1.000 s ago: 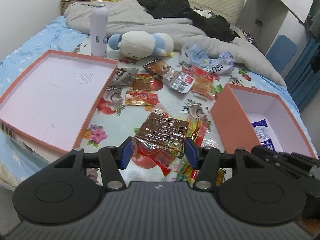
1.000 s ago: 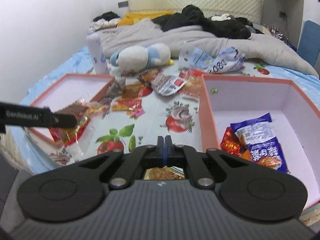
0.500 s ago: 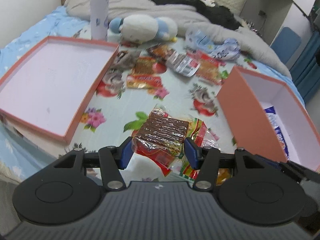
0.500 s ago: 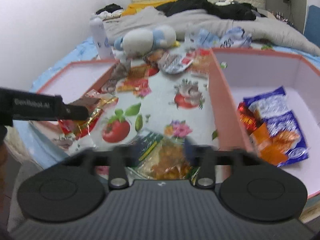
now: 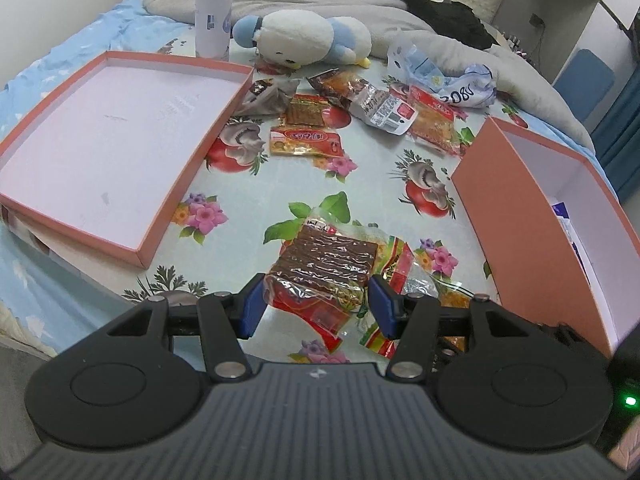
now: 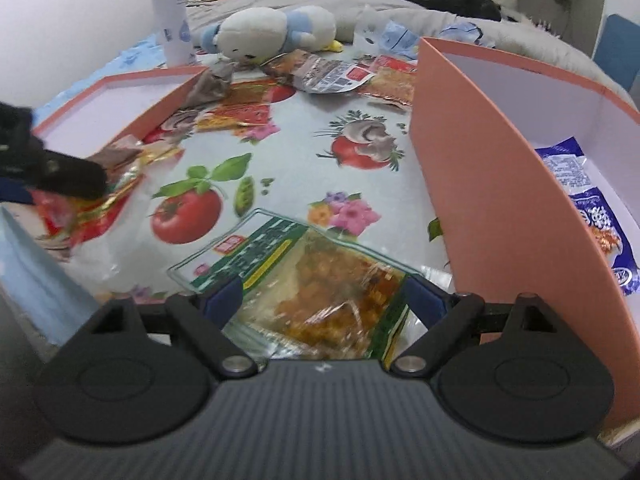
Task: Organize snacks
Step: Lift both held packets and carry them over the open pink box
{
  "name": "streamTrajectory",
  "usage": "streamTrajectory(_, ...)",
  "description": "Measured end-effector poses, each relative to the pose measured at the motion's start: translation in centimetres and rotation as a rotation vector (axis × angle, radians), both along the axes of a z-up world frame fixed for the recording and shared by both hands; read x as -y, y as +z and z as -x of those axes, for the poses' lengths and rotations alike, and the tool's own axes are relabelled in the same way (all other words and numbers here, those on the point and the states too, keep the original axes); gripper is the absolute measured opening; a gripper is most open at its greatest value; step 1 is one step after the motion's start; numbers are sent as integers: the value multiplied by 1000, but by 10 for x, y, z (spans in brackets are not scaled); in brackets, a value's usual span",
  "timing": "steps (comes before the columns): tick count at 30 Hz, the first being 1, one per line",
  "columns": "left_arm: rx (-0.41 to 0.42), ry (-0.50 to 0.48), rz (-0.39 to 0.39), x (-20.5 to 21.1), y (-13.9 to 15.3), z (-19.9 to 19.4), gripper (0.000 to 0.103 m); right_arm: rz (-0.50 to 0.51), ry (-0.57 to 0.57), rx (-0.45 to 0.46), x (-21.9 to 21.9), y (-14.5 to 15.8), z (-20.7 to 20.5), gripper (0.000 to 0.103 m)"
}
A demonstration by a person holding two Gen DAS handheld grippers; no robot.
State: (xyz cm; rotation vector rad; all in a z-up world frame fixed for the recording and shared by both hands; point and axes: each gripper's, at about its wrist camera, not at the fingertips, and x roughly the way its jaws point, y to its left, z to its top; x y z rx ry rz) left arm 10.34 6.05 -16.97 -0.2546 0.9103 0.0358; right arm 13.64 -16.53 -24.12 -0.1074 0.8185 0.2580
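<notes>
My left gripper [image 5: 316, 304] is shut on a brown-and-red snack packet [image 5: 324, 268], held just above the flowered cloth; it also shows in the right wrist view [image 6: 100, 184]. My right gripper [image 6: 322, 296] is open, its jaws either side of a green-and-clear packet of orange snacks [image 6: 312, 288] lying on the cloth. A deep pink box [image 6: 472, 168] at the right holds a blue packet [image 6: 588, 208]. A shallow pink lid [image 5: 104, 152] lies at the left. Several loose packets [image 5: 360, 108] lie farther back.
A white-and-blue plush toy [image 5: 308, 38] and a white spray bottle [image 5: 212, 4] stand behind the packets. A crumpled blue-white wrapper [image 5: 444, 80] and a grey duvet [image 5: 460, 44] lie at the back. The bed edge is close in front.
My right gripper has opened from shut and come down around the green packet. My left gripper has drawn back toward the bed edge with the brown packet still in it.
</notes>
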Motion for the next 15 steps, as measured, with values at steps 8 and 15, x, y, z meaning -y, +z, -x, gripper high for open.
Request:
streamTrajectory(8,-11,5,-11,-1,-3,-1,60,69,63,-51,-7,-14,-6,90)
streamTrajectory(15,-2,12,-11,1,4,0,60,79,96,-37,-13,-8,-3,49)
